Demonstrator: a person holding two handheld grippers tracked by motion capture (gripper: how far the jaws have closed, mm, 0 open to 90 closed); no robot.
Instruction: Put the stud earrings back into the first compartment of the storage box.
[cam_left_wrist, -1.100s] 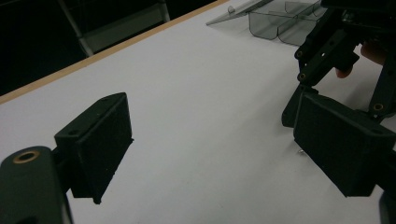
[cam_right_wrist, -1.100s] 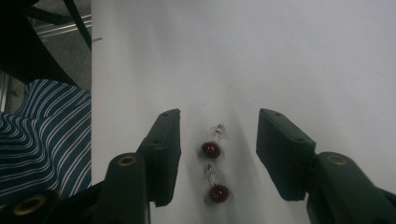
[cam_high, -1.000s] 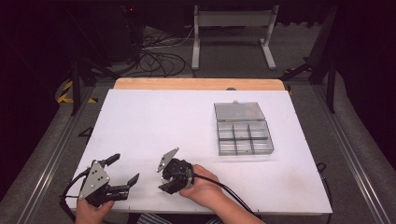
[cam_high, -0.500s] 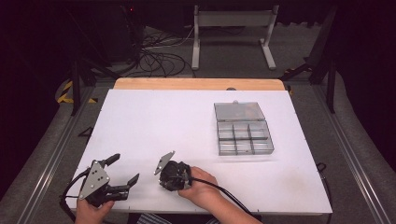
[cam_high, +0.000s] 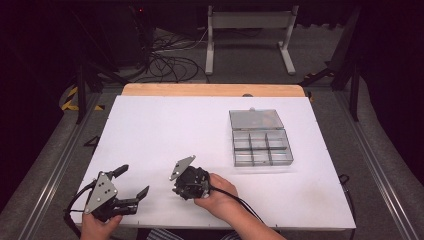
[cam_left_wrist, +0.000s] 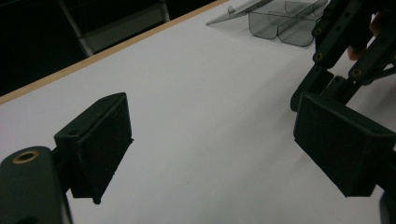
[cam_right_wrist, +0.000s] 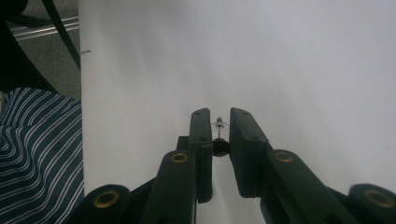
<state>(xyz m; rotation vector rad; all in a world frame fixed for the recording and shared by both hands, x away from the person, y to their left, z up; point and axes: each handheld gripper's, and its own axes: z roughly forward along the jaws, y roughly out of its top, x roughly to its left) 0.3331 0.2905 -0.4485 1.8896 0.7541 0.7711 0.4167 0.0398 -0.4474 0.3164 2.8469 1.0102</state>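
Note:
At the front left of the white table (cam_high: 175, 125), a hand holds my left gripper (cam_high: 134, 180) open, its black pads (cam_left_wrist: 100, 144) wide apart over bare table with nothing between them. Another hand holds my right gripper (cam_high: 187, 186) at the front middle, its grey plate (cam_high: 181, 167) tilted up. In the right gripper view the jaws of this gripper (cam_right_wrist: 219, 119) are nearly together on a tiny pin (cam_right_wrist: 219, 135) with a clear disc and a dark round end. The right gripper's linkage (cam_left_wrist: 345, 46) shows at the right of the left gripper view.
A clear plastic compartment box (cam_high: 260, 142) with its lid open lies at the right middle of the table, also far off in the left gripper view (cam_left_wrist: 280, 23). A wooden strip (cam_high: 212, 90) edges the far side. Striped cloth (cam_right_wrist: 37, 149) lies beyond the near edge.
The right hand has turned its gripper slightly in place; its grey plate has tipped a little. The left gripper has stayed where it was, still open.

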